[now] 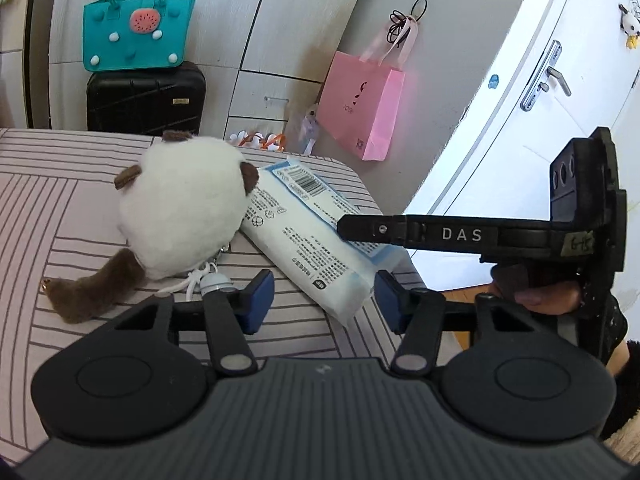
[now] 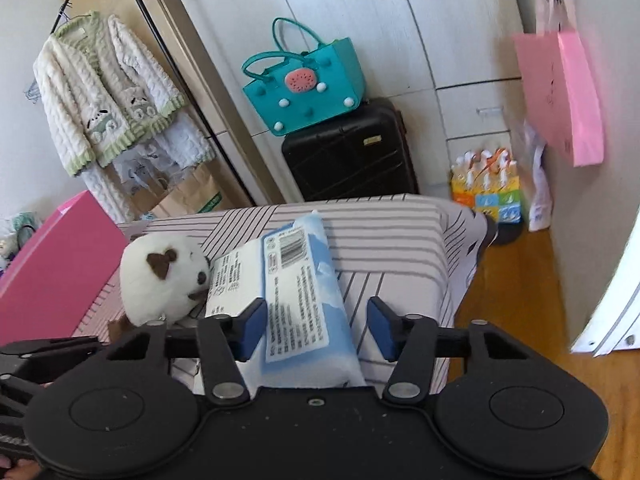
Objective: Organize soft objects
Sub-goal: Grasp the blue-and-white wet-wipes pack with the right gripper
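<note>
A white and blue soft pack (image 1: pixel 296 232) lies on the striped bed (image 1: pixel 60 200), leaning against a round white plush toy (image 1: pixel 180 216) with brown ears and tail. My left gripper (image 1: pixel 324 300) is open, and the pack's near corner sits between its blue pads without being pressed. In the right wrist view the pack (image 2: pixel 296 280) runs lengthwise between the pads of my right gripper (image 2: pixel 316 330). That gripper is open too, with a strip of sheet showing by its right pad. The plush toy (image 2: pixel 160 280) sits left of the pack. One right finger (image 1: pixel 360 232) reaches over the pack.
A teal handbag (image 1: pixel 136 32) stands on a black suitcase (image 1: pixel 146 98) past the bed's far end. A pink paper bag (image 1: pixel 360 108) hangs on the wardrobe by a white door (image 1: pixel 520 80). A pink box (image 2: pixel 52 276) lies on the bed's left. The bed edge (image 2: pixel 452 272) drops to wooden floor.
</note>
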`<state>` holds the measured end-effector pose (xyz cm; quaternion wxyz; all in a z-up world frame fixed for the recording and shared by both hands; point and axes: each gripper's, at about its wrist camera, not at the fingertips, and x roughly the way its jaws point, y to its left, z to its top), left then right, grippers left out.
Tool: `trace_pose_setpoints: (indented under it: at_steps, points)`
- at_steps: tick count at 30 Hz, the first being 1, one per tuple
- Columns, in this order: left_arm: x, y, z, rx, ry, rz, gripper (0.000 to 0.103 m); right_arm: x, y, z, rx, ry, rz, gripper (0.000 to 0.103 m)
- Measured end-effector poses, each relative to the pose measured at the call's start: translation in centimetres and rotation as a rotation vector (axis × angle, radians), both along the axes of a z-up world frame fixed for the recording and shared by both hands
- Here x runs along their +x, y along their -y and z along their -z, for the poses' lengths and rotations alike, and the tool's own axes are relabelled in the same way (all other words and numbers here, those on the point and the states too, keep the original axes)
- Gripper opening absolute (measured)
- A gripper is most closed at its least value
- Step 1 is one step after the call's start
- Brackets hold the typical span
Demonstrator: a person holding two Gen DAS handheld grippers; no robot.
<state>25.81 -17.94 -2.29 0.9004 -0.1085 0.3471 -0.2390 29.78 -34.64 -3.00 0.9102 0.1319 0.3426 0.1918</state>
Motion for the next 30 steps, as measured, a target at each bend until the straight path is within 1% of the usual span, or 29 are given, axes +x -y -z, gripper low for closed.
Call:
trace_pose_setpoints:
  at_steps: [1,2,3,4,6,7,10,13,16,18,20,21,22,23,24,26,27,29,30]
  points:
    - [0.1,0.0,0.2,-0.013,-0.012,0.001,0.044,0.0,0.1,0.3,0.011,-0.005,-0.007,0.042]
    - [0.3,-0.1,0.5,-0.027,-0.028,0.000,0.038,-0.1,0.2,0.4,0.024,-0.011,-0.015,0.040]
    - [0.4,-0.1,0.7,-0.040,-0.043,-0.001,0.035,-0.3,0.3,0.6,0.038,-0.015,-0.022,0.030]
    - [0.6,-0.2,0.9,-0.050,-0.054,-0.005,0.034,-0.3,0.4,0.7,0.049,-0.018,-0.027,0.023]
    - [0.5,-0.3,1.1,-0.048,-0.060,0.001,0.028,-0.6,0.4,0.5,0.058,-0.014,-0.039,0.020]
    - [0.4,-0.4,1.1,-0.050,-0.061,0.007,0.027,-0.9,0.5,0.4,0.060,-0.010,-0.041,0.019]
    - [0.0,-0.7,1.0,-0.086,-0.087,0.028,0.024,-2.0,0.4,0.0,0.039,0.004,-0.035,0.018]
    - [-1.1,-0.8,0.8,-0.084,-0.101,0.058,0.024,-3.2,0.3,-0.4,0.027,-0.002,-0.024,0.018]
    - [-2.0,-1.2,0.7,-0.082,-0.134,0.073,0.025,-4.6,0.0,-0.5,0.010,-0.017,-0.013,0.018]
    - [-2.4,-1.5,0.5,-0.070,-0.142,0.075,0.025,-5.6,-0.2,-0.6,0.008,-0.040,-0.010,0.018]
    - [-2.7,-1.7,0.1,-0.041,-0.129,0.061,0.027,-6.5,-0.4,-0.6,0.008,-0.066,-0.006,0.018]
    - [-2.7,-1.7,0.0,-0.019,-0.116,0.045,0.031,-6.9,-0.5,-0.5,0.011,-0.076,-0.010,0.019]
    - [-2.5,-1.8,0.0,0.001,-0.106,0.024,0.034,-7.2,-0.6,-0.5,0.011,-0.088,-0.022,0.020]
    - [-2.1,-1.9,0.0,0.025,-0.105,-0.006,0.044,-7.6,-0.7,-0.5,0.010,-0.092,-0.029,0.021]
    - [-1.5,-2.0,0.0,0.043,-0.100,-0.035,0.048,-7.9,-0.8,-0.6,0.008,-0.092,-0.041,0.023]
    - [-0.2,-2.1,0.2,0.053,-0.091,-0.059,0.048,-8.2,-1.0,-0.7,-0.006,-0.095,-0.054,0.026]
    - [0.1,-2.2,0.3,0.048,-0.097,-0.060,0.047,-8.2,-1.1,-0.7,-0.020,-0.094,-0.042,0.028]
    - [0.3,-2.1,0.3,0.039,-0.102,-0.046,0.046,-8.3,-1.4,-0.8,-0.054,-0.083,-0.024,0.033]
    - [0.3,-2.0,0.3,0.039,-0.103,-0.042,0.046,-8.3,-1.4,-0.8,-0.062,-0.079,-0.017,0.038]
